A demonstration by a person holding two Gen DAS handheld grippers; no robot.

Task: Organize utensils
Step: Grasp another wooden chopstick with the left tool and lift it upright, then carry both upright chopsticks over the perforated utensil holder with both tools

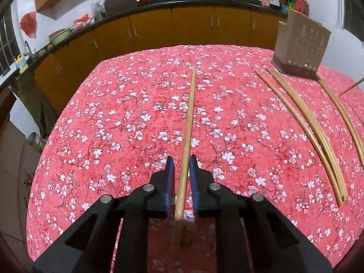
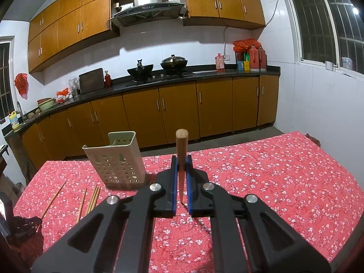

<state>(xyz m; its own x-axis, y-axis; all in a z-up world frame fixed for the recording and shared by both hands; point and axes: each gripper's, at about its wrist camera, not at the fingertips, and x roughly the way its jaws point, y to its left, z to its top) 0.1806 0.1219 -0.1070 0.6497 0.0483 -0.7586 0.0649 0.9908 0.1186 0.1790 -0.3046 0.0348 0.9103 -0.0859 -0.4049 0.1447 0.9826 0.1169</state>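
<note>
Bamboo chopsticks are light, stiff and slick. The left tool (image 1: 181, 159) stands open around one chopstick (image 1: 190, 113) on the tabletop (image 1: 113, 113); the right tool (image 2: 181, 159) grips another (image 2: 181, 145) mid-shaft, near the perforated holder (image 2: 116, 159).

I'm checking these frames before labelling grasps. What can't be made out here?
- Left wrist view: whether the left claw grips the chopstick; narrow gaps show beside it.
- Left wrist view: a chopstick tip is cut by the right edge.
- Right wrist view: inside of the holder, hidden by its wall.
- Right wrist view: the held chopstick's length, foreshortened in the right claw.
</note>
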